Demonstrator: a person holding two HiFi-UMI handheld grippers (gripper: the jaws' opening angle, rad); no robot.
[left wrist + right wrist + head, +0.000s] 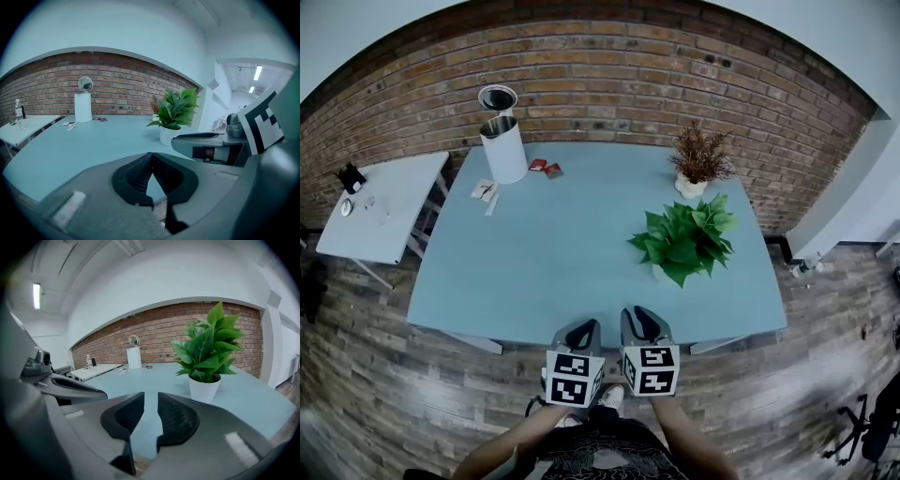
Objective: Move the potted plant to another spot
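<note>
A leafy green potted plant (684,239) in a white pot stands on the right part of the pale blue table (534,272). The left gripper view shows the green plant (174,110) ahead to the right; in the right gripper view the green plant (208,348) rises close ahead, right of centre. Both grippers hover side by side at the table's near edge, well short of the plant. My left gripper (584,330) (151,157) is shut with its pads touching and nothing between them. My right gripper (637,321) (151,401) keeps a narrow gap and holds nothing.
A dried brown plant (700,157) in a small white pot stands behind the green one. At the table's far left are a white cylindrical bin (503,148), a round mirror (497,97), small red packets (546,169) and papers. A white side table (384,202) stands left.
</note>
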